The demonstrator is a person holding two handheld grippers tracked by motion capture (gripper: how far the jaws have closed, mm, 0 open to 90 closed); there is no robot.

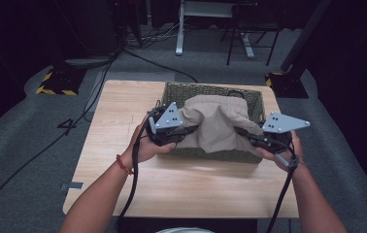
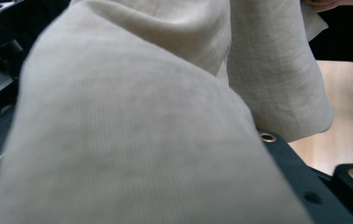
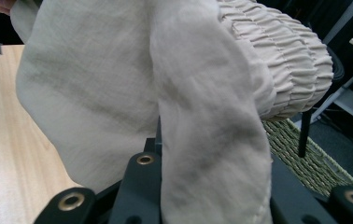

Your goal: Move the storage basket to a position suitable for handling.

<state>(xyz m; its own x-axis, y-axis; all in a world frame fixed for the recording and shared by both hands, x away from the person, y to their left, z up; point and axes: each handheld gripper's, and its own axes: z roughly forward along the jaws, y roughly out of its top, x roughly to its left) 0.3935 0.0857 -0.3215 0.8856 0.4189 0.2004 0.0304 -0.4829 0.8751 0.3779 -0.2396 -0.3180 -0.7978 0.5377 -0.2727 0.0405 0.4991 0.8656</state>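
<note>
Beige garment stretched left–right at frame centre over basket — clamped between left hand-held gripper and right hand-held gripper, equally near.

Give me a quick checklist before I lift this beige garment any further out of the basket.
1. Left gripper holding the beige garment: ok, cloth drapes over its jaws in the left gripper view.
2. Right gripper holding the garment: ok, fabric sits pinched between its jaws in the right gripper view.
3. Garment free of the woven basket: not ok, its far end with the gathered waistband lies over the basket.
4. Garment snagged on the weave: cannot tell, the underside is hidden.
5. Bare table to lay it on: ok, open wood left of and in front of the basket.
</note>
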